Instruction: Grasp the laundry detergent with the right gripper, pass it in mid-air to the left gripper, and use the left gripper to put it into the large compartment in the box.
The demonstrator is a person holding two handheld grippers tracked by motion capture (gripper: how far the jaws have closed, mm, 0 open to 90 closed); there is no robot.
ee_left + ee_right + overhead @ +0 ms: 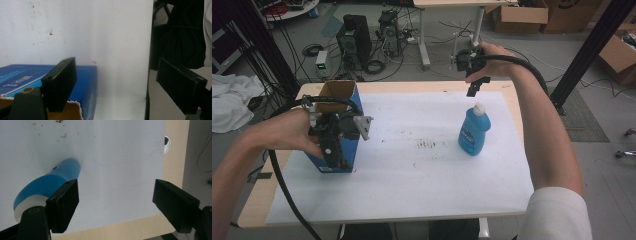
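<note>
Scene: wooden table (512, 92) covered by a white paper sheet (412, 180), stained with dark specks near the middle.
Box: open-topped blue cardboard box with brown inside (343, 100), upright at the sheet's left edge, on the person's left side.
Box in left gripper view: blue printed wall and torn brown rim (85, 82) low in the frame, one jaw over the opening.
Bottle: blue plastic bottle with a white cap (474, 131), upright on the sheet's right half, well apart from the box.
Bottle in right gripper view: seen from above, white cap nearest (47, 190), partly behind one jaw, not between the jaws.
Left gripper: black two-jaw gripper (337, 142) in the person's left hand (287, 132), at the box's near side, jaws pointing toward the person.
Left fingers: spread wide, nothing between them; one jaw (61, 82) over the box's opening, cannot tell if it touches the rim.
Right gripper: black gripper (476, 86) in the right hand (494, 60), raised above the table's far edge, pointing down, just beyond the bottle.
Right fingers: spread wide, holding nothing, clear of the bottle.
Cables: a black cable (282, 185) trails from the left gripper.
</note>
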